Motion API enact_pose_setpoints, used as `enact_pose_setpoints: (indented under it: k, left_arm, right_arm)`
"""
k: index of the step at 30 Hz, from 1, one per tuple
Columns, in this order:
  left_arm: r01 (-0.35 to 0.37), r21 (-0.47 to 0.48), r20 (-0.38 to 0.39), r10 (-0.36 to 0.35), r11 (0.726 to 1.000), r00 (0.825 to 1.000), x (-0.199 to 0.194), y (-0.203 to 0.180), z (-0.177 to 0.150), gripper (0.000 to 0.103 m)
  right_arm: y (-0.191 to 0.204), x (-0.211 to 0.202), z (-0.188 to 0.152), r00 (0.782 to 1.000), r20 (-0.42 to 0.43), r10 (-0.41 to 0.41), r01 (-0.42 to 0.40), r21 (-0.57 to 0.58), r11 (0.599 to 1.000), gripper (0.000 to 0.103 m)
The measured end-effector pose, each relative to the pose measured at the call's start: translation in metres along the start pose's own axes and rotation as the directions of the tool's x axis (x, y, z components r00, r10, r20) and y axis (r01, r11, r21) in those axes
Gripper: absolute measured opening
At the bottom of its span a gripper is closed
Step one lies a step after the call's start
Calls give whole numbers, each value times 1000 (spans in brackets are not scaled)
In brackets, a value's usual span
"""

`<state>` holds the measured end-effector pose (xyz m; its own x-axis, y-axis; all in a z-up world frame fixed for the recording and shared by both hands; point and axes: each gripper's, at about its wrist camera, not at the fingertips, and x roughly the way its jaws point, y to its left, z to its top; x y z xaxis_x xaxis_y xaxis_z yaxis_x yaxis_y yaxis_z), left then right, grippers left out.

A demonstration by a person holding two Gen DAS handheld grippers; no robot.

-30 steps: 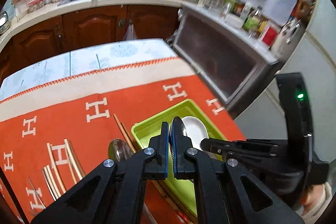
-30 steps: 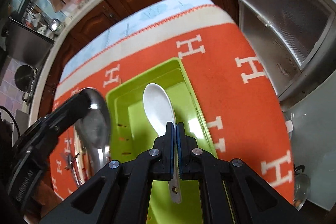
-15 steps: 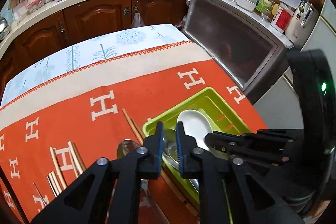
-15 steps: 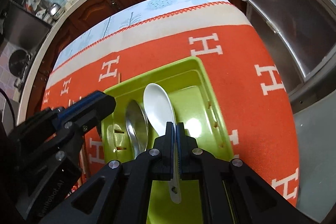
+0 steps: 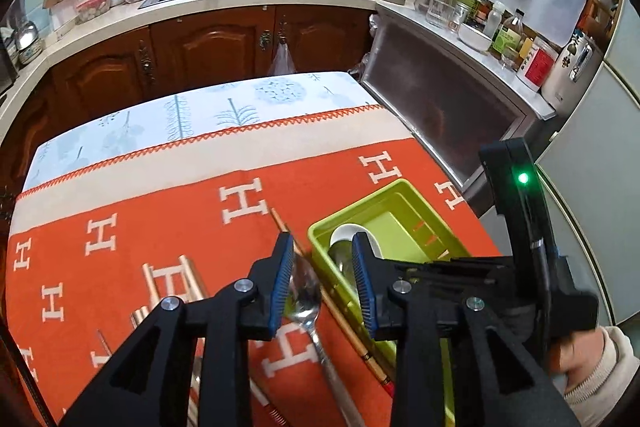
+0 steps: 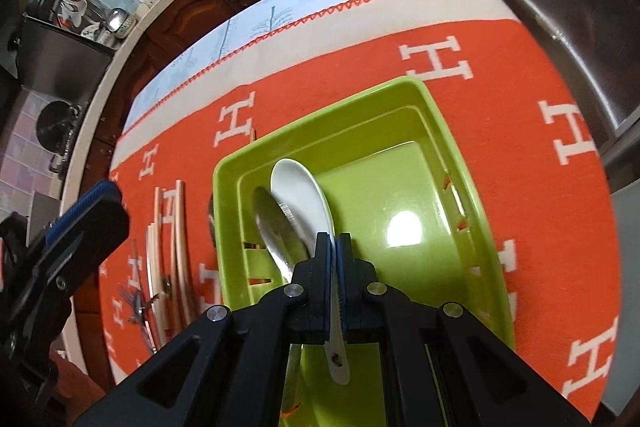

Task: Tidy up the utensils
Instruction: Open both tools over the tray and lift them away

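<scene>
The right gripper (image 6: 333, 247) clenches the white spoon (image 6: 302, 193) over the green tray (image 6: 472, 195), beside a metal spoon (image 6: 276, 227) (already inside); next, release it there. The left gripper (image 5: 322, 285) hangs released left of the tray

black tongs (image 5: 322, 283) with blue ribbed pads (image 5: 282, 283), silver screws, cream sleeve (image 5: 600, 379).

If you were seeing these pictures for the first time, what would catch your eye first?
The lime-green tray on the orange H-patterned cloth stands out first. The right hand-held gripper is shut on a white spoon over the tray, with a metal spoon lying beside it inside. The left hand-held gripper hangs open above another metal spoon on the cloth, just left of the tray.
</scene>
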<state>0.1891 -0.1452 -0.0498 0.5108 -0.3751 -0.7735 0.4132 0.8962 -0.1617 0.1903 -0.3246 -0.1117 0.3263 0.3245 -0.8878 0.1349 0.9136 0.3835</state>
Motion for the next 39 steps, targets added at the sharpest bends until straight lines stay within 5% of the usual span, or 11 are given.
enact_pose_setpoints:
  k: [10, 19, 26, 30, 39]
  left_arm:
    - [-9, -45, 14, 10, 999, 1000, -25, 20, -17, 29]
    - [-21, -83, 24, 23, 996, 999, -60, 38, -37, 32]
    - [-66, -95, 41, 71, 993, 997, -105, 52, -61, 50]
    - [-113, -103, 59, 119, 988, 991, -134, 59, -77, 76]
    - [-199, -138, 89, 212, 970, 973, -173, 79, -114, 88]
  right_arm:
    - [-3, -25, -3, 999, 43, -2, 0, 38, 999, 29]
    - [18, -74, -23, 995, 100, 25, -26, 5, 1000, 29]
    - [61, -106, -64, 992, 117, 44, -35, -81, 996, 29]
    - [90, -114, -92, 993, 103, 62, -48, -130, 990, 29]
    - [141, -101, -135, 994, 63, 94, -79, -209, 975, 29]
